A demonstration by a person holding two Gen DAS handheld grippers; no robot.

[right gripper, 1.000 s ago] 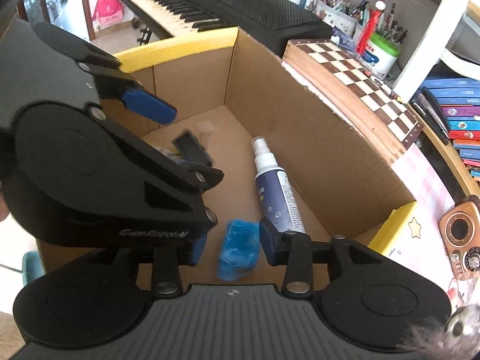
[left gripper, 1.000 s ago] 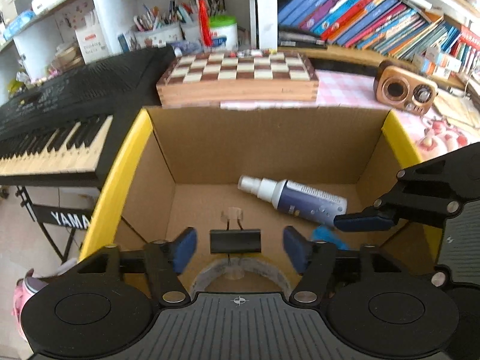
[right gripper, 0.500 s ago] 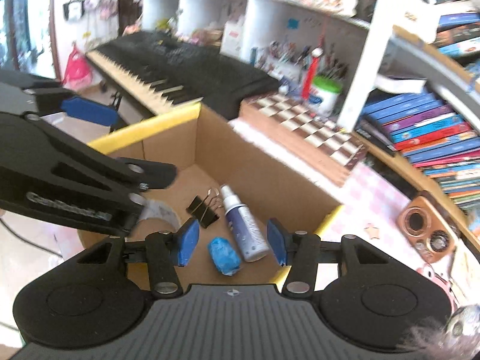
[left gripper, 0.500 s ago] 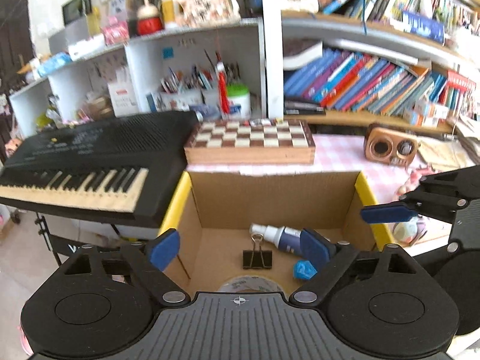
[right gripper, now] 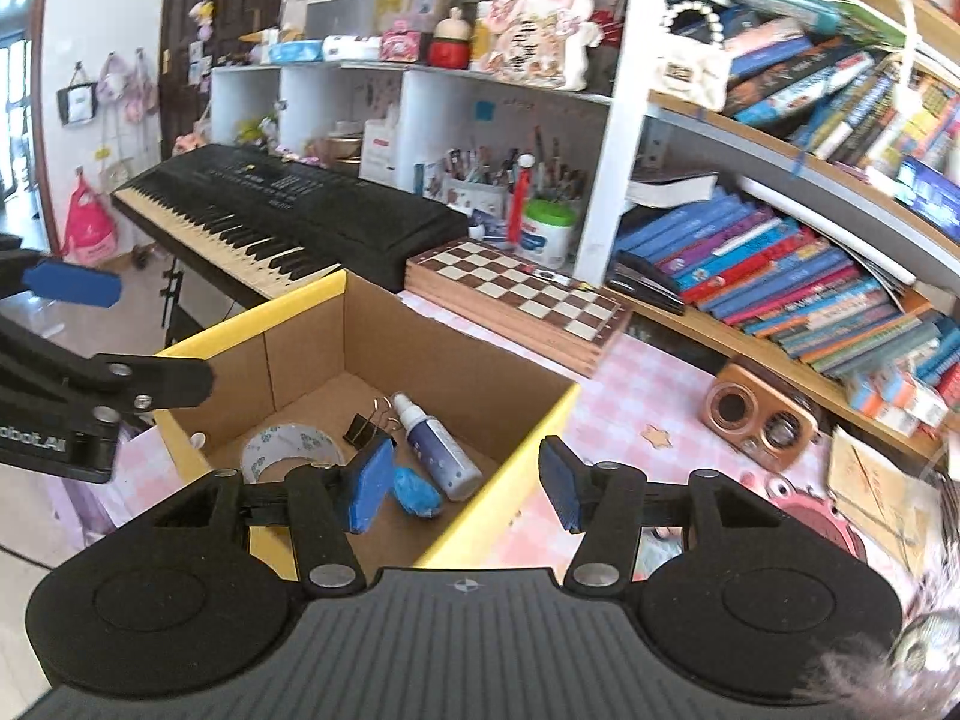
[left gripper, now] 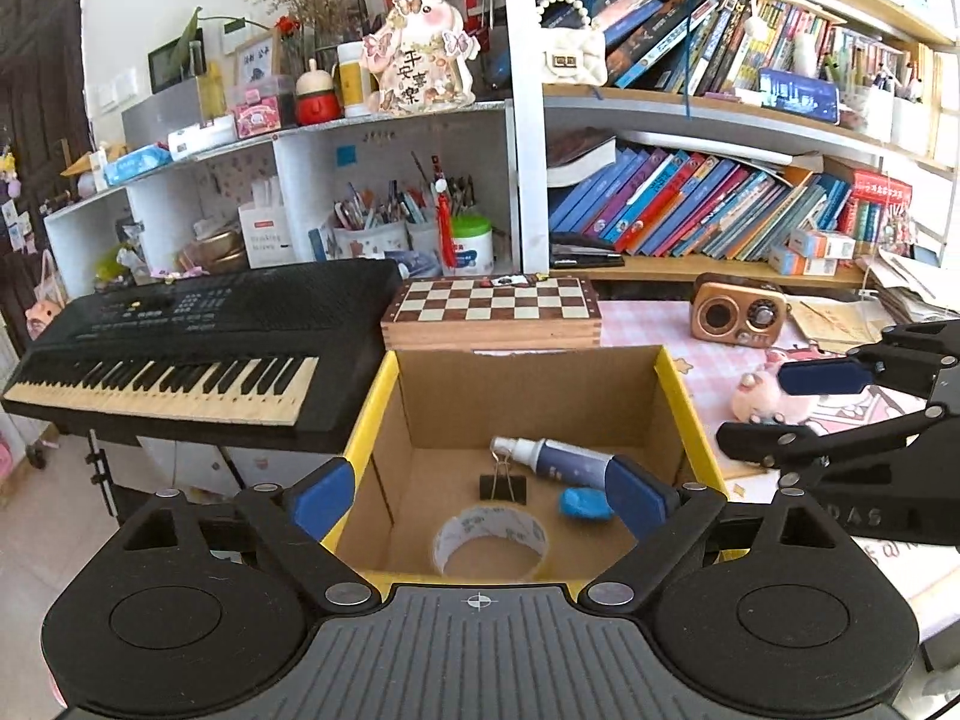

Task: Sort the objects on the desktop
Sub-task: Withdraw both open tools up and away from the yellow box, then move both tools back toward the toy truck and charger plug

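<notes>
One box (left gripper: 672,381) holding four things, one tape roll (left gripper: 489,531), one clip (left gripper: 503,487), one spray bottle (left gripper: 564,457), one blue wad (left gripper: 585,504), left gripper (left gripper: 480,495) wide and empty, right gripper (right gripper: 462,483) part-open and empty, both just been opening, pink toy (left gripper: 759,399) in left view only.

right gripper (right gripper: 465,483) empty above cardboard box (right gripper: 300,354), jaws just widening, tape roll (right gripper: 288,447), spray bottle (right gripper: 435,450) inside

A black keyboard (left gripper: 180,348) stands left of a closed chessboard (left gripper: 492,309). A small brown radio (left gripper: 737,313) sits on the pink checked surface (left gripper: 648,330) (a pink plush (left gripper: 765,399) lies nearby). Books (left gripper: 708,210) lean along the shelf behind.
</notes>
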